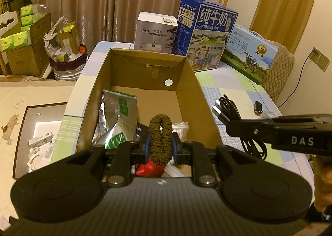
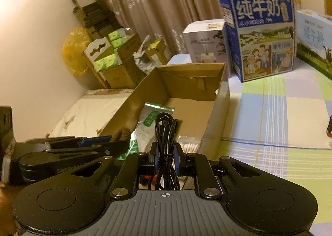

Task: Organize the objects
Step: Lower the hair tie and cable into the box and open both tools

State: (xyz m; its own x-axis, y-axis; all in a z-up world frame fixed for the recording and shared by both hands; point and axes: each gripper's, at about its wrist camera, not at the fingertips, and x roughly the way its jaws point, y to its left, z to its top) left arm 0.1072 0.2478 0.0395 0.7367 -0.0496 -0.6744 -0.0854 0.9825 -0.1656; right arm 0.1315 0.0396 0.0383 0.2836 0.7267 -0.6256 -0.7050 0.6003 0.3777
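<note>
An open cardboard box (image 1: 193,82) stands on the checked tablecloth (image 1: 238,82). Inside it lie a silver tea pouch (image 1: 120,111), a clear pack of cotton swabs (image 1: 180,129) and a red item (image 1: 149,168). My left gripper (image 1: 160,144) hangs over the box's near end, its blue pads against an olive-brown scrunchie (image 1: 160,120). My right gripper (image 2: 166,153) is shut on a bundled black USB cable (image 2: 166,125) just right of the box (image 2: 215,115). The left wrist view shows that gripper (image 1: 230,125) and the cable (image 1: 228,109) beside the box wall.
Behind the box stand a white humidifier box (image 1: 154,30), a tall blue milk carton case (image 1: 207,32) and a pale blue milk case (image 1: 249,53). A small black object (image 1: 258,107) lies on the cloth. A full bin (image 1: 68,63) and tissue boxes (image 1: 20,34) sit off the table's left.
</note>
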